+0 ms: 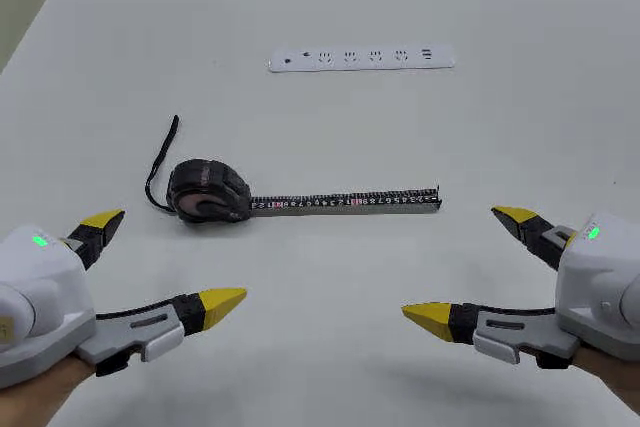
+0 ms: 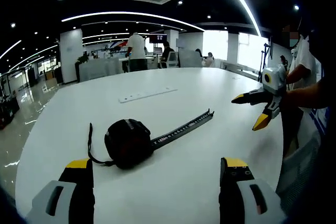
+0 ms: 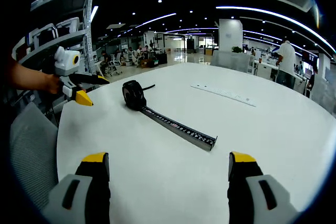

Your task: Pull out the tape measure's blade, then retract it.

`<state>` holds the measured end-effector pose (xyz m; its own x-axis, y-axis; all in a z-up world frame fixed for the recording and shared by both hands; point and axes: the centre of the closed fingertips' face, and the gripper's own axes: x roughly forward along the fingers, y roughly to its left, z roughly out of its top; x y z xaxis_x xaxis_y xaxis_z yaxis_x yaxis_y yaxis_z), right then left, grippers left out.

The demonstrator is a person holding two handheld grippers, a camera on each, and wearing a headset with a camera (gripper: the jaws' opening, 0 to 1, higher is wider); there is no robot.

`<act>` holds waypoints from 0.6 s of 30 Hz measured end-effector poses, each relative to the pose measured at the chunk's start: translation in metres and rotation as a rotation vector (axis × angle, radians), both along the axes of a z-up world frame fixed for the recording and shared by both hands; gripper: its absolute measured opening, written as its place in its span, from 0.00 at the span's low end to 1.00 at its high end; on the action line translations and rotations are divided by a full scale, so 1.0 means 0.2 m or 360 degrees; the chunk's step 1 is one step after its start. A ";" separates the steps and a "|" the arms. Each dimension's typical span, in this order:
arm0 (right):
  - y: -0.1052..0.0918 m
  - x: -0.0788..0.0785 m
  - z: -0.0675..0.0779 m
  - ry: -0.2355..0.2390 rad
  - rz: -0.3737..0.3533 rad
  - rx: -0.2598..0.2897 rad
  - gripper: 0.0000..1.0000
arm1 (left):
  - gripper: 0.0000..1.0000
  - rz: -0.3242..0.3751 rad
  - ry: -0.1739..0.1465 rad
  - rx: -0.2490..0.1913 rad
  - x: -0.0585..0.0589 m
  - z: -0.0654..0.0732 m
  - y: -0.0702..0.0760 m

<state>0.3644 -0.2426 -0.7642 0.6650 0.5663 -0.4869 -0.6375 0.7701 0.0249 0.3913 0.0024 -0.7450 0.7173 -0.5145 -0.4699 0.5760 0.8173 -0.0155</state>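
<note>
A black tape measure [image 1: 208, 190] lies on the white table, its blade [image 1: 345, 201] drawn out to the right and resting flat, its wrist strap [image 1: 160, 162] curling off to the left. In the left gripper view the tape measure [image 2: 128, 142] sits ahead of the jaws with the blade [image 2: 182, 127] running away to the right. The right gripper view has the case [image 3: 134, 94] far off and the blade's hook end [image 3: 211, 141] nearest. My left gripper [image 1: 165, 260] is open near the front left, holding nothing. My right gripper [image 1: 470, 262] is open at the front right, also holding nothing.
A white power strip [image 1: 361, 57] lies flat toward the far side of the table [image 1: 330, 347]. People stand and sit in the office beyond the table's far edge. Shelving stands at the left of the right gripper view.
</note>
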 end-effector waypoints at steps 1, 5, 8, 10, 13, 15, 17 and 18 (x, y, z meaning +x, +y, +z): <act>0.00 0.00 0.00 -0.0001 -0.0003 0.0001 0.96 | 0.98 0.0002 -0.0001 -0.0003 0.00 0.00 0.00; 0.02 0.00 0.02 -0.0010 -0.0046 0.0026 0.96 | 0.98 0.0041 -0.0007 -0.0023 -0.01 0.00 -0.02; 0.03 0.00 0.02 -0.0017 -0.0070 0.0031 0.97 | 0.99 0.0074 -0.0013 -0.0025 -0.01 0.00 -0.02; 0.03 -0.01 0.02 -0.0012 -0.0086 0.0031 0.98 | 0.99 0.0094 -0.0011 -0.0031 -0.01 0.00 -0.02; 0.03 -0.01 0.02 -0.0014 -0.0114 0.0029 0.99 | 1.00 0.0112 -0.0019 -0.0033 -0.02 0.01 -0.02; 0.04 -0.01 0.02 -0.0016 -0.0120 0.0031 1.00 | 1.00 0.0116 -0.0014 -0.0033 -0.02 0.01 -0.03; 0.04 -0.02 0.02 -0.0007 -0.0132 0.0034 1.00 | 1.00 0.0124 -0.0009 -0.0032 -0.03 0.00 -0.04; 0.04 -0.02 0.02 -0.0004 -0.0141 0.0036 1.00 | 1.00 0.0125 -0.0008 -0.0036 -0.03 0.00 -0.04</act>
